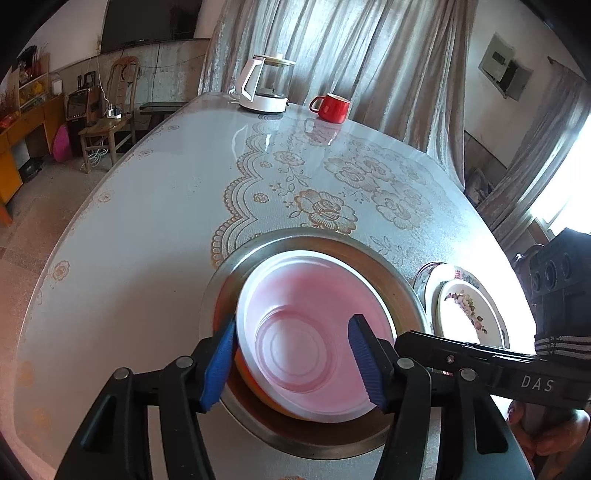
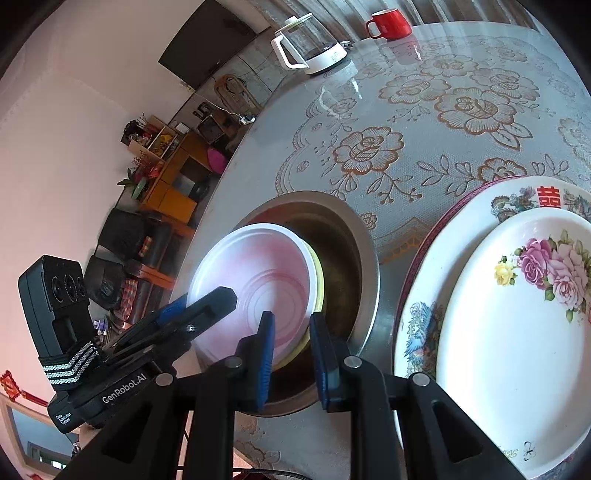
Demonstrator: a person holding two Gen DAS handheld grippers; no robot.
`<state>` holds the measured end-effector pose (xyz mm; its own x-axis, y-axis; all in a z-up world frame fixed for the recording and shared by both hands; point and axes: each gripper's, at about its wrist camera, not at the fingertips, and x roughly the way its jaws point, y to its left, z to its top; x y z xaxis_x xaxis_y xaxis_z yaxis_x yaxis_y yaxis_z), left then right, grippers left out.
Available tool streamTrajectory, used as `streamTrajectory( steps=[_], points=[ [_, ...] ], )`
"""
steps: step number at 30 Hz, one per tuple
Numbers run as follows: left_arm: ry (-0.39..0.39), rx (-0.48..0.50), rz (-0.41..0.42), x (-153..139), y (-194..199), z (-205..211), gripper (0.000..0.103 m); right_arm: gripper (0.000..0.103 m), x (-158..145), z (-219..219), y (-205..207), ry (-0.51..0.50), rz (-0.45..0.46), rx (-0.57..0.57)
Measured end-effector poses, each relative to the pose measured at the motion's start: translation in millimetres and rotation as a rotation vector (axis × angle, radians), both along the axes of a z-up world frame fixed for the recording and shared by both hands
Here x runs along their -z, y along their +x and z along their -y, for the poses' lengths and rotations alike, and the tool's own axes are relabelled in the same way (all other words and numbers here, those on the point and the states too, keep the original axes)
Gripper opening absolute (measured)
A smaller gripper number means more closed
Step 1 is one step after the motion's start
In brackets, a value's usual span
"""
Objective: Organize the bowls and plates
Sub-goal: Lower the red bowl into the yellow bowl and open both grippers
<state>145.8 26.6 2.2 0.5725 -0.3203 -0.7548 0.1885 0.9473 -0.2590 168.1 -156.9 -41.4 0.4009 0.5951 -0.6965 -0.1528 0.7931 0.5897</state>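
Note:
A pink-and-white plastic bowl (image 1: 314, 317) (image 2: 258, 280) sits nested on a yellow-rimmed bowl (image 2: 319, 291) inside a wide steel bowl (image 1: 295, 240) (image 2: 365, 258) on the table. My left gripper (image 1: 293, 363) is open: one blue pad stands outside the pink bowl's left rim, the other inside it, neither pressing. My right gripper (image 2: 293, 358) stands narrowly open around the stacked rims at the bowl's right side, with a thin dark gap beside its right pad. To the right, a small floral plate (image 2: 498, 332) (image 1: 469, 306) lies on a larger patterned plate (image 2: 417, 295).
A glass kettle on a white base (image 1: 264, 85) (image 2: 314, 48) and a red mug (image 1: 332, 107) (image 2: 391, 24) stand at the table's far edge. The lace-patterned tablecloth (image 1: 166, 221) spreads between. A hand (image 1: 546, 432) holds the right gripper's handle. Beyond the table's left edge stands a wooden chair (image 1: 110, 122).

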Motion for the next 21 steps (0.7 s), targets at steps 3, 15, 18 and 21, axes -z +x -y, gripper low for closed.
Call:
streamTrajectory(
  steps=[3,15,18,21],
  points=[
    [-0.001,0.000,0.008,-2.3,-1.4,-1.5,0.061,0.020,-0.3,-1.3,1.1,-0.004,0.003,-0.005],
    [0.013,0.024,0.000,10.9,8.6,8.4,0.061,0.020,-9.5,0.5,1.6,-0.035,0.054,0.026],
    [0.003,0.023,0.012,5.8,6.0,8.1,0.068,0.020,-14.8,7.3,-1.0,-0.020,0.074,0.041],
    [-0.010,0.014,0.033,-1.9,2.6,5.3,0.076,0.020,-15.8,13.4,-3.6,-0.012,0.082,0.059]
  ],
)
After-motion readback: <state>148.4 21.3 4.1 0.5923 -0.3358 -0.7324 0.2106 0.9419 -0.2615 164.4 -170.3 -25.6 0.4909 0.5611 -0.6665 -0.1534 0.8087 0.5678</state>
